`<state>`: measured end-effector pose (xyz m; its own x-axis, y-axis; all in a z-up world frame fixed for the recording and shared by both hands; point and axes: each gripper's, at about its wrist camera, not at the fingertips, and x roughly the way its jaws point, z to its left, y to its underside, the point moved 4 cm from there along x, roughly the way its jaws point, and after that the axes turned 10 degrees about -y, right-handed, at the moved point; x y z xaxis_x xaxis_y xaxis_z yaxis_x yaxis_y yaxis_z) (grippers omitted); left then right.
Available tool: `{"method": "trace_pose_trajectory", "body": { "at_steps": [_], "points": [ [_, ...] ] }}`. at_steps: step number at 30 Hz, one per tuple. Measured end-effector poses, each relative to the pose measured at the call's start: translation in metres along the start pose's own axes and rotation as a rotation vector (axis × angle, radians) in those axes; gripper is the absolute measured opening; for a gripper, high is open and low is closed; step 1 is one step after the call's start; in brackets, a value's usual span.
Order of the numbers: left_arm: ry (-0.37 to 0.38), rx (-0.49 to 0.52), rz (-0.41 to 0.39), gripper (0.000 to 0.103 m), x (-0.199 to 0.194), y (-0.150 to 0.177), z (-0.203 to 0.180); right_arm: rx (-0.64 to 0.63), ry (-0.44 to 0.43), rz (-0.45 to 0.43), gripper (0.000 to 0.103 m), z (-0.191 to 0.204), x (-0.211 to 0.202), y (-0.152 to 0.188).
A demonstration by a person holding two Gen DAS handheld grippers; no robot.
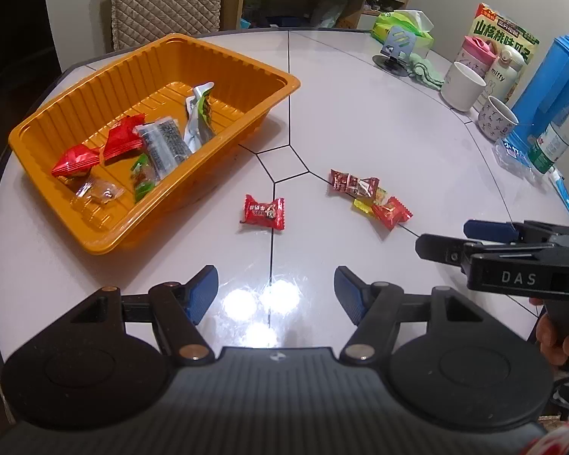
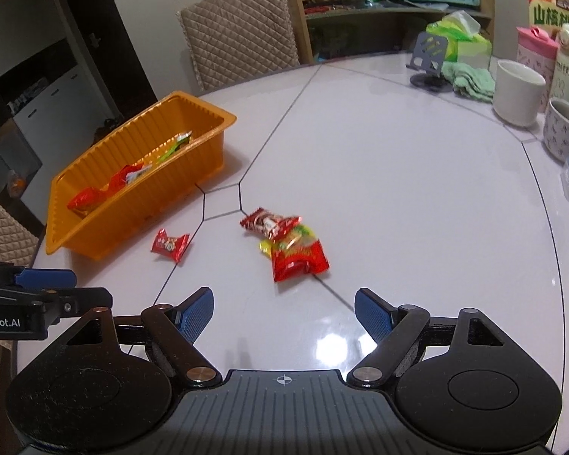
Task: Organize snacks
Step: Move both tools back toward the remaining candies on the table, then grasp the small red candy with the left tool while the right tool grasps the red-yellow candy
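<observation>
An orange ribbed tray point(image 1: 216, 61) point(image 2: 208, 112) sits at the left of the round white table and holds several wrapped snacks point(image 1: 123, 138). A lone red candy point(image 1: 264, 212) point(image 2: 170, 244) lies on the table just ahead of my left gripper point(image 1: 276, 294), which is open and empty. To its right lies a small heap of red and yellow wrapped snacks point(image 1: 371, 197) point(image 2: 290, 248), straight ahead of my right gripper point(image 2: 283, 314), also open and empty. Each gripper shows at the edge of the other's view: right gripper point(image 1: 474, 239), left gripper point(image 2: 45, 284).
Along the table's right edge stand a white cup point(image 1: 462, 85), a patterned cup point(image 1: 497, 117), a pink bottle point(image 1: 476, 51), a blue jug point(image 1: 550, 83), a snack box point(image 1: 504, 34), a tissue pack point(image 1: 406, 26) and a phone stand point(image 1: 396, 47). A quilted chair point(image 2: 239, 34) stands behind.
</observation>
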<state>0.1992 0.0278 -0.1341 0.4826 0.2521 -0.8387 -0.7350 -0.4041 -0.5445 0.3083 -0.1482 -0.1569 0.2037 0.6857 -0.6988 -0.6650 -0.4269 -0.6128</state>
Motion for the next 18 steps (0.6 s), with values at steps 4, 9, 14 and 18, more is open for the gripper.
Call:
{"method": "trace_pose_trajectory", "body": {
  "at_steps": [4, 9, 14, 18],
  "points": [
    [0.001, 0.007, 0.004, 0.064, 0.006, -0.005, -0.003, -0.033, -0.003, -0.003, 0.078, -0.002, 0.008, -0.008],
    [0.005, 0.014, 0.002, 0.064, 0.014, -0.012, -0.007, -0.057, -0.009, 0.01, 0.076, -0.005, 0.022, -0.014],
    [0.005, 0.016, 0.008, 0.064, 0.022, -0.018, -0.008, -0.077, -0.008, 0.036, 0.075, -0.009, 0.038, -0.017],
    [0.004, 0.018, 0.015, 0.064, 0.029, -0.022, -0.007, -0.08, -0.007, 0.058, 0.069, -0.013, 0.052, -0.019]
  ]
}}
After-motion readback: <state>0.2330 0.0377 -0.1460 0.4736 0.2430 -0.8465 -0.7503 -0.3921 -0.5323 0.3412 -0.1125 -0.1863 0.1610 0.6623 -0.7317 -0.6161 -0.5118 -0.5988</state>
